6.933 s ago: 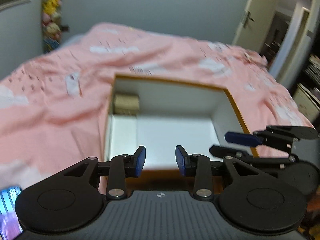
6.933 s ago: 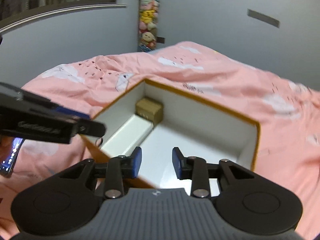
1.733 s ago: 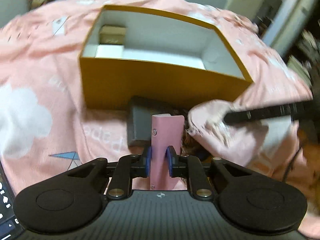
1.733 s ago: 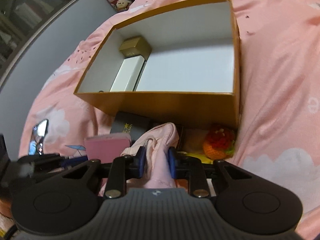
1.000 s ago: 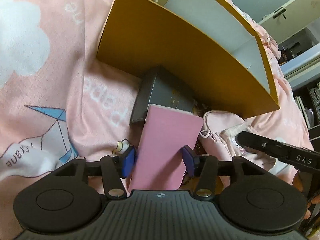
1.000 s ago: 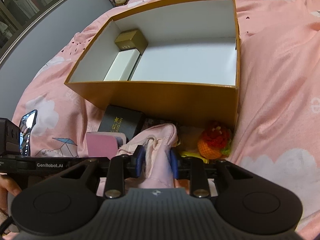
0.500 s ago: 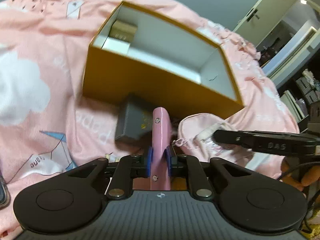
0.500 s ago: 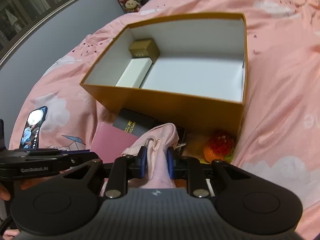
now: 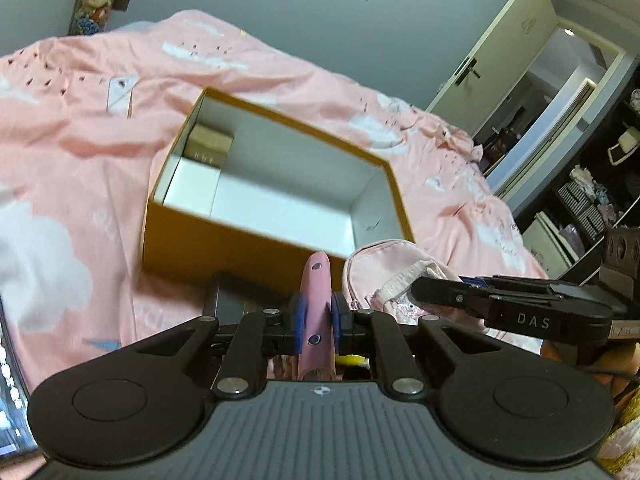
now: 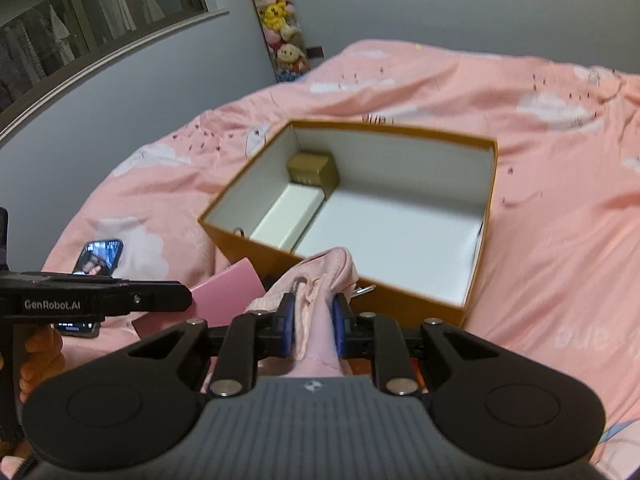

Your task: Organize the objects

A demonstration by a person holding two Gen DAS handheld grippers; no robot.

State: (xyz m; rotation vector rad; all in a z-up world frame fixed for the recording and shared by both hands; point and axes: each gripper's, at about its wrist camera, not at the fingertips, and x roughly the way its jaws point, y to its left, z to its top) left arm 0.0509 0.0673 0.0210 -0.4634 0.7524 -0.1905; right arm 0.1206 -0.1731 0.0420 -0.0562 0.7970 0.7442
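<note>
An open orange box with a white inside lies on the pink bed. In it sit a small gold box and a flat white box. My left gripper is shut on a flat pink case, held edge-on and lifted in front of the box. That pink case shows at the left of the right wrist view too. My right gripper is shut on a soft pink pouch, raised beside the box's near wall.
A dark grey box lies on the bedspread against the orange box's near wall. A phone rests on the bed at the left. Stuffed toys hang on the far wall. A door and shelves stand at the right.
Both grippers have risen with their loads, so the orange box now sits lower and farther off. The left gripper closed on the pink case, now held edge-on.
</note>
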